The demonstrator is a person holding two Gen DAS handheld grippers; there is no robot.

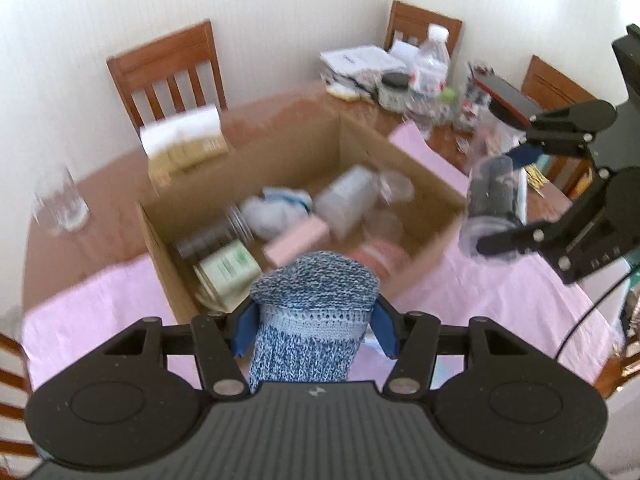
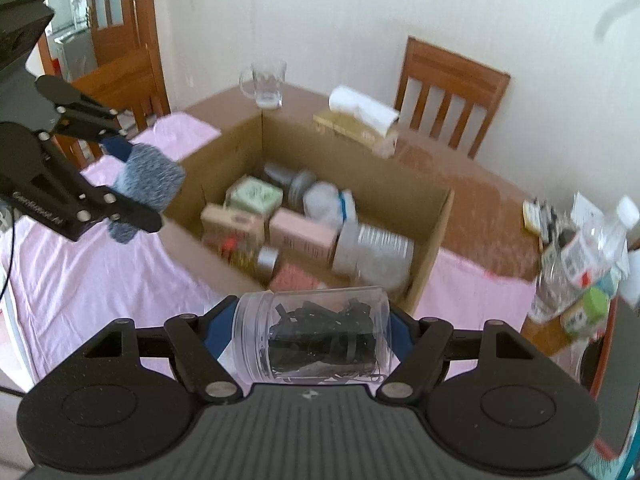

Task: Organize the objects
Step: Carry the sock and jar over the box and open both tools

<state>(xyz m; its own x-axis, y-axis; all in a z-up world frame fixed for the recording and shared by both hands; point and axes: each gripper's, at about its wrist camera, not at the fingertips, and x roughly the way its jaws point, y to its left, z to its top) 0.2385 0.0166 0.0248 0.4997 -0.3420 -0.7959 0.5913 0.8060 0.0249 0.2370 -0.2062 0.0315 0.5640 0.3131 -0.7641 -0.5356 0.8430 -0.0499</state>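
Left gripper [image 1: 315,330] pinches a blue-and-white knitted item [image 1: 310,312], blue pads pressed to either side of it. It is held above the pink cloth [image 1: 100,304], just short of the near wall of the open cardboard box [image 1: 400,160].

Right gripper [image 2: 312,334] clamps a clear plastic jar [image 2: 316,332] lying sideways between its pads, dark strap-like pieces inside. It sits just in front of the box's near corner.

Left wrist view only: the right gripper seen from the side at right, jar carried off the cloth beside the box's right wall. Also a cluttered far table corner with a water bottle [image 1: 430,60], a dark-lidded jar [image 1: 394,90] and stacked papers [image 1: 356,60].

Right wrist view only: the left gripper from the side at left, knitted item gripped above the cloth beside the box. A wooden door with glass panes [image 2: 108,12] at upper left. Box contents read more clearly here: green box [image 2: 254,196], pink box [image 2: 302,238], white labelled container [image 2: 376,248], small tape roll [image 2: 268,260].

Both views: a glass mug [image 2: 264,82] and a tissue box [image 2: 360,122] on bare brown table [image 2: 472,200] beyond the box.

Surface: wooden table partly covered by pink cloth; box rests across both. Wooden slat-back chairs [image 1: 172,72] against plain white walls. Motion blur in both frames.
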